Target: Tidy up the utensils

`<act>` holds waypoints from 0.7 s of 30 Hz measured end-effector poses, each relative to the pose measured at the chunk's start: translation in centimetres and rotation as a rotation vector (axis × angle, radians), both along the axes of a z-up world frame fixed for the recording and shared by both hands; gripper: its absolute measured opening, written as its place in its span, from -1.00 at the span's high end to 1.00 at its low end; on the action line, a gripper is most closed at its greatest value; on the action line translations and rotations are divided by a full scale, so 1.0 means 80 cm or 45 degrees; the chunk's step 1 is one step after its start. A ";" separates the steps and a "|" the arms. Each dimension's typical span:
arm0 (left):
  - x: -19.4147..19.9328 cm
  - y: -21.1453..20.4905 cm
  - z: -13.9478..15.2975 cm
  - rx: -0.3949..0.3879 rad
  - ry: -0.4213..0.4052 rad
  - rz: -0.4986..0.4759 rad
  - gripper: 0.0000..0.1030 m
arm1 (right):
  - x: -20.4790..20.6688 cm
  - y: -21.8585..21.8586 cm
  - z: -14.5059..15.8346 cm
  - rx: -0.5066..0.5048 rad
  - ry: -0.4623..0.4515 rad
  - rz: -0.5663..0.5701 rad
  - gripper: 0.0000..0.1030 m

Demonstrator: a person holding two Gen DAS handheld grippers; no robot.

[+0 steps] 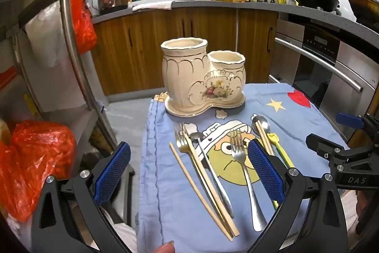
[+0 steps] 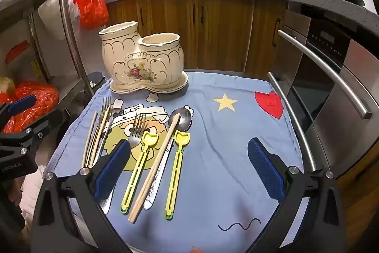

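Observation:
A cream ceramic holder with two cups [image 1: 201,77] [image 2: 142,61] stands empty at the far end of a small table under a blue cartoon cloth [image 2: 225,134]. Utensils lie on the cloth in front of it: a steel fork [image 1: 244,172] [image 2: 137,129], a gold fork [image 1: 181,139], wooden chopsticks [image 1: 201,186] [image 2: 156,165], a big spoon [image 2: 181,119] [image 1: 260,125], a smaller spoon [image 1: 208,158] and two yellow plastic utensils [image 2: 176,172] [image 2: 138,167]. My left gripper [image 1: 189,172] is open above the forks. My right gripper [image 2: 189,170] is open above the yellow utensils. Both are empty.
A steel rack with red plastic bags [image 1: 40,158] stands at the left. An oven with long steel handles [image 2: 331,77] is close at the right. Wooden cabinets and a cluttered counter [image 1: 213,4] lie behind. The right gripper also shows in the left wrist view [image 1: 343,153].

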State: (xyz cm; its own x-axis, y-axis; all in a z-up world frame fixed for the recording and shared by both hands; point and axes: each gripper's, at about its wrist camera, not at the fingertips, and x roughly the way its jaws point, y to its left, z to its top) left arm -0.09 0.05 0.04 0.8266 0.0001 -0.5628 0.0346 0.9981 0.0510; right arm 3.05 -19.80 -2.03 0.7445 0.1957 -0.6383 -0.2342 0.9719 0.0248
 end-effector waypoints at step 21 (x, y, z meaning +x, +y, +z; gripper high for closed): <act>0.013 0.002 -0.008 -0.001 0.041 0.003 -0.91 | 0.007 0.007 -0.011 -0.002 0.017 0.018 -0.90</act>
